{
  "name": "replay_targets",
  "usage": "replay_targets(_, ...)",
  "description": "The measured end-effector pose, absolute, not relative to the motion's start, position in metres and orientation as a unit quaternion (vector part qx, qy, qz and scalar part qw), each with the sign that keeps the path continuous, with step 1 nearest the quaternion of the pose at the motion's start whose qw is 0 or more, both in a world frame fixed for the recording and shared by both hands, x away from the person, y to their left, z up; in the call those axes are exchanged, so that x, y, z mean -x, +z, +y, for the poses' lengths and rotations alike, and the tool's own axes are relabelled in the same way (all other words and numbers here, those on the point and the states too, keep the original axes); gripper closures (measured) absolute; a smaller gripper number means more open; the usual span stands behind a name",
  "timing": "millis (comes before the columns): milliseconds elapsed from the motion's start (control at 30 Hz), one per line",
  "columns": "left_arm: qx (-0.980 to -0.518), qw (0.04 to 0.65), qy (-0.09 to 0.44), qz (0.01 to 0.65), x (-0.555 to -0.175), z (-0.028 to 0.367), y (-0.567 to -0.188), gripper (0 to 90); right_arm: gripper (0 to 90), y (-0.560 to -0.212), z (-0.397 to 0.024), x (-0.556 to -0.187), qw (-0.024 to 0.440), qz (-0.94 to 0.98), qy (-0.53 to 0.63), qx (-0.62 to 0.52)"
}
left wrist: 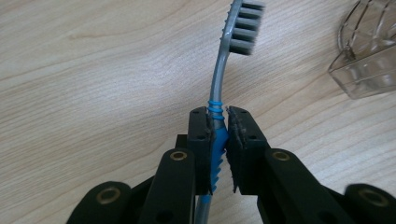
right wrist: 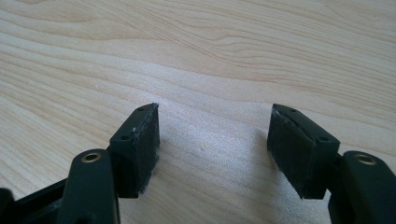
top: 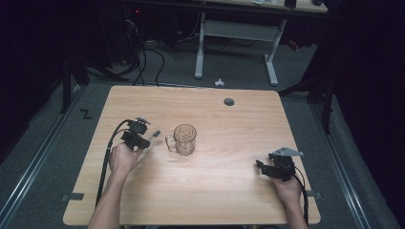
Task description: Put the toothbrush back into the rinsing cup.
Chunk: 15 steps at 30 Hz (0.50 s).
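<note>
Jaws first: my left gripper point(left wrist: 219, 135) has its jaws clamped tight on the toothbrush point(left wrist: 223, 70), pinching it right at the blue ribbed grip; the grey neck sticks out past the pads and curves up to the bristle head, which faces off to the right in the left gripper view; a bit of the handle pokes out below the pads too. The brush looks lifted clear of the bench point(left wrist: 93, 70), though I can't swear to how high.

From the high view the left gripper point(top: 143, 138) sits on the left half of the bench point(top: 215, 191), with the brush head point(top: 155, 134) pointing toward the glass mug point(top: 184, 140); brush and mug are near each other but not touching; the mug stands upright around the middle of the bench, handle turned toward my left hand point(top: 123, 157). In the left gripper view the mug point(left wrist: 364, 60) shows at the top right corner, apart from the bristles.

My right gripper point(right wrist: 212, 149) has its jaws spread wide with nothing between them, just bare wood grain; in the high view it point(top: 267, 168) rests low near the right edge of the bench, well apart from the mug, right hand point(top: 288, 188) behind it.
</note>
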State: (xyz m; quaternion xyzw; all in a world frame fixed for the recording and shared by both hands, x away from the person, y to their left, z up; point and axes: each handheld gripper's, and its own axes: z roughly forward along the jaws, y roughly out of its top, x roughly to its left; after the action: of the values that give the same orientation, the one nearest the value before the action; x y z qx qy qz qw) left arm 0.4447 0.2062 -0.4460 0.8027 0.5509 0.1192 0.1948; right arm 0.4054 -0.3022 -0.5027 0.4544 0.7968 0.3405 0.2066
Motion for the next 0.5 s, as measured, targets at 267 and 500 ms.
replay_targets(267, -0.796, 0.215, 0.13, 0.55, -0.437, 0.209, -0.434, 80.1, 35.0, -0.503, -0.302, -0.405, 0.206, 0.797, 0.341, -0.455)
replay_targets(500, -0.792, 0.23, 0.139, 0.549, -0.431, 0.211, -0.428, 80.1, 35.0, -0.503, -0.302, -0.406, 0.206, 0.797, 0.341, -0.455)
